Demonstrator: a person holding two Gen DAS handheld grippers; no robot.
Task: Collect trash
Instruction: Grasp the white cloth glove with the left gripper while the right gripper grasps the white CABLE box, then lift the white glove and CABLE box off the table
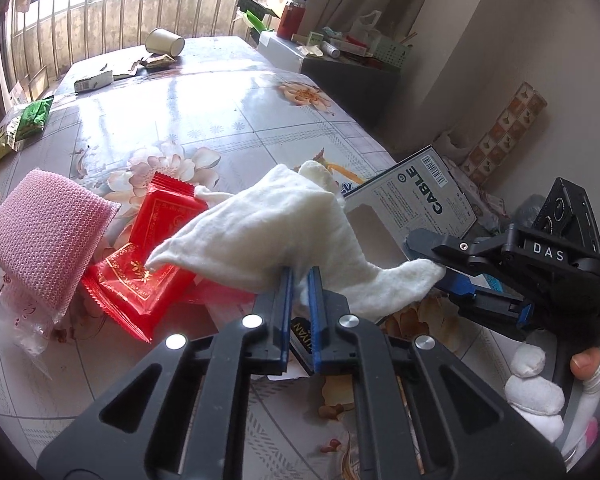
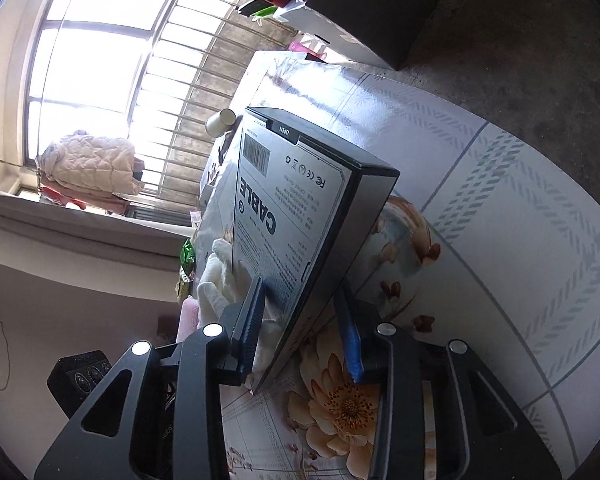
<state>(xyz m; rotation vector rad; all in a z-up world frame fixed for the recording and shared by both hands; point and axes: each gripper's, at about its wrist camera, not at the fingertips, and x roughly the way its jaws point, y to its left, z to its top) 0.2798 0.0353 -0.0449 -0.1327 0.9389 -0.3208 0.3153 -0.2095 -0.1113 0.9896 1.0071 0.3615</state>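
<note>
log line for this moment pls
left claw: shut on white crumpled tissue | right claw: around black-edged cardboard cable box | floral table

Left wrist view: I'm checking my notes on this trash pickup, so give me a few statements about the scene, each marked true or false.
1. The left gripper is shut on the crumpled white tissue. True.
2. The black and white cardboard box printed CABLE lies flat on the table. False: it is tilted up on edge between the right gripper's fingers.
3. The red foil snack wrappers lie beside the pink mesh scouring pad. True.
4. The white paper cup stands upright at the far end of the floral tablecloth. False: it lies on its side.
5. The green snack packet sits in the right gripper. False: it lies at the table's left edge.
</note>
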